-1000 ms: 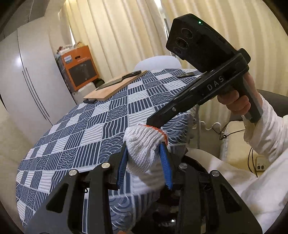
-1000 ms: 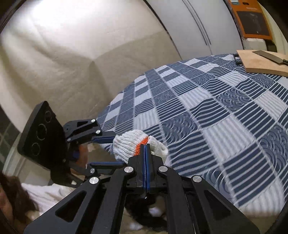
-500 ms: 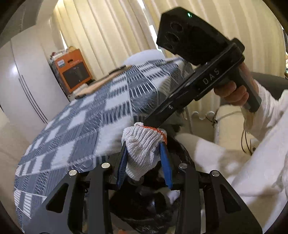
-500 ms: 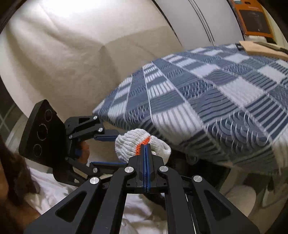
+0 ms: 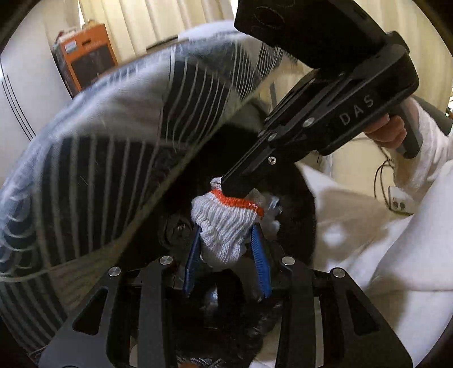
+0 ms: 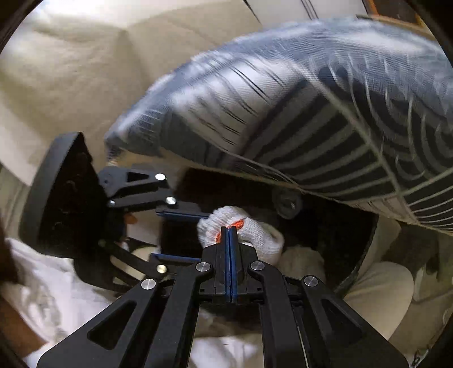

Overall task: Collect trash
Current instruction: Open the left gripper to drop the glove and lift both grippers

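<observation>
Both hand-held grippers grip the white knitted glove with orange cuff (image 5: 226, 226): left hand-held gripper (image 5: 226, 249) half-closed around its body, right hand-held gripper (image 6: 230, 230) pinched tight on the cuff, over the black bin (image 6: 351, 226), below the blue-patterned tablecloth (image 5: 113, 136)

Motion-blurred tablecloth (image 5: 119, 147), backlit curtains (image 5: 170, 19), dark fisheye corners.

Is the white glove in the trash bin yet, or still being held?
Held. Both the left gripper and right gripper pinch the glove above the black bin.
</observation>
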Demonstrator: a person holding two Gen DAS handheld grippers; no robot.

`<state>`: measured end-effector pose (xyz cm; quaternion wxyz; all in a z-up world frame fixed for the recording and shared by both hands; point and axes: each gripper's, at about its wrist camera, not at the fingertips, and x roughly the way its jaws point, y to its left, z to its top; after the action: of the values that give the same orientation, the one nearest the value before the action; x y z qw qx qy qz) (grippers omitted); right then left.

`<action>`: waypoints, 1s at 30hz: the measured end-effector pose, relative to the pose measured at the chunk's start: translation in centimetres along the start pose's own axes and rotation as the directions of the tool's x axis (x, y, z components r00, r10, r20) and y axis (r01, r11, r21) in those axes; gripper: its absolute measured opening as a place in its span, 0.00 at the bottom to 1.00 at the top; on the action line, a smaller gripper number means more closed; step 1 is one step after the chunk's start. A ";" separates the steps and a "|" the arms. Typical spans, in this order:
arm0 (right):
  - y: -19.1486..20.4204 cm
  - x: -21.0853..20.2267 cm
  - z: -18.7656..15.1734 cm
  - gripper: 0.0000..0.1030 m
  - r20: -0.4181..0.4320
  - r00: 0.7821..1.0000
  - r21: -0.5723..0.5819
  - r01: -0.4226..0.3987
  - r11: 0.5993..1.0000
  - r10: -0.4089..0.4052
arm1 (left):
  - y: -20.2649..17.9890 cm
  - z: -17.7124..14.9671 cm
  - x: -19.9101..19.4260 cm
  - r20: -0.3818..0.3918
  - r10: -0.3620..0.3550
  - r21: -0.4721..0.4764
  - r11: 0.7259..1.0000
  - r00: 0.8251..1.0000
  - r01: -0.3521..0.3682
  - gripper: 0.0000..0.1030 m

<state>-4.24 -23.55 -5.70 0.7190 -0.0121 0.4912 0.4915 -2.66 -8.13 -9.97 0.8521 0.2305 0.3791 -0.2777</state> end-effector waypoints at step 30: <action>3.6 -11.8 5.7 0.92 0.384 0.901 -0.240 0.308 0.921 -0.201 | 6.0 1.4 -14.1 0.395 0.378 -0.355 0.903 0.837 -0.241 0.94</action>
<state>-3.27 -27.00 7.39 0.8437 -0.0959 0.2697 0.4541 -5.97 -0.34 2.88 0.9750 0.0901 0.1626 -0.1219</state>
